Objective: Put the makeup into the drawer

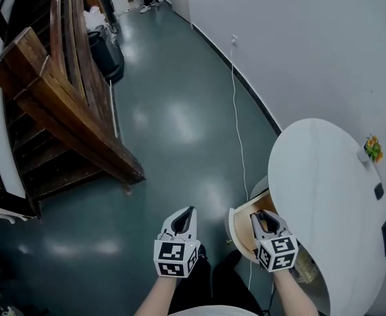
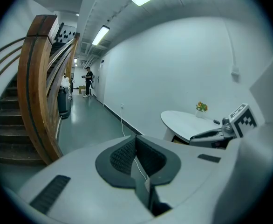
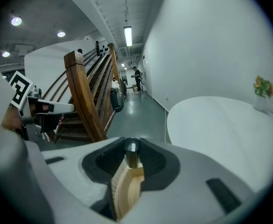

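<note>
My right gripper [image 1: 259, 214] hangs over the open wooden drawer [image 1: 244, 228] that sticks out from under the round white table [image 1: 325, 196]. In the right gripper view its jaws [image 3: 131, 141] are shut on a slim dark makeup stick [image 3: 131, 154] with a pale tip, and the drawer's curved wooden wall [image 3: 126, 192] lies just below it. My left gripper [image 1: 190, 210] is to the left of the drawer, above the floor. Its pads [image 2: 136, 138] meet at the tip with nothing between them.
On the table stand a small flower pot [image 1: 373, 149] and two dark items [image 1: 379, 191] near its far right edge. A white cable [image 1: 236, 110] runs along the green floor by the wall. A wooden staircase [image 1: 61, 104] fills the left; a person [image 2: 88, 80] stands far down the corridor.
</note>
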Demonstrator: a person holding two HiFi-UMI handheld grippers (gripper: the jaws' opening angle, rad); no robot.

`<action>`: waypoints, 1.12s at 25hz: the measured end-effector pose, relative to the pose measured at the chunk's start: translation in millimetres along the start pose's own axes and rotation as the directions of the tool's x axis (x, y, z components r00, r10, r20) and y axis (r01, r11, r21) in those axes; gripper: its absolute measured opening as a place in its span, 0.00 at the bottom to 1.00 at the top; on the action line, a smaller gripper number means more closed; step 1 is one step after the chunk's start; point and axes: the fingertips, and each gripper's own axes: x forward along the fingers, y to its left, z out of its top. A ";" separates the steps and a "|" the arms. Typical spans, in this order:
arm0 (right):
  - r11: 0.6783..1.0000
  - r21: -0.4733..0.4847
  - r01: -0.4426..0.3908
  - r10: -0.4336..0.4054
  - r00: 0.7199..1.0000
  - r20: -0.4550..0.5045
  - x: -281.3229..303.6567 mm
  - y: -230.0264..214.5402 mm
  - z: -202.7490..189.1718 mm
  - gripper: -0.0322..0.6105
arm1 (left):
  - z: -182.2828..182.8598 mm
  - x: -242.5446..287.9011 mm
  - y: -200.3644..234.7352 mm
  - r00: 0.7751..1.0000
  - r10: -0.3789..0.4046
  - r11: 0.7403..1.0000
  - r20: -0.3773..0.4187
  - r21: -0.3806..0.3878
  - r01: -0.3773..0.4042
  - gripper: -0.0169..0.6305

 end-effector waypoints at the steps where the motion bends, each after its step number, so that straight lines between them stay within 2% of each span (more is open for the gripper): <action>1: 1.000 0.000 -0.001 0.001 1.000 -0.001 1.9 0.4 -2.9 0.21 | -1.9 -0.6 1.1 1.000 0.000 1.000 -0.002 -0.002 0.000 0.03; 12: 1.000 -0.011 -0.016 0.016 0.999 -0.033 19.7 -9.3 -30.0 0.21 | -20.8 0.5 4.0 1.000 0.015 1.000 -0.027 -0.023 -0.015 0.03; 28: 0.980 -0.090 -0.176 0.166 0.980 -0.110 46.0 -16.6 -75.0 0.21 | -55.5 -17.9 -17.9 0.984 0.172 0.982 -0.036 -0.079 -0.174 0.03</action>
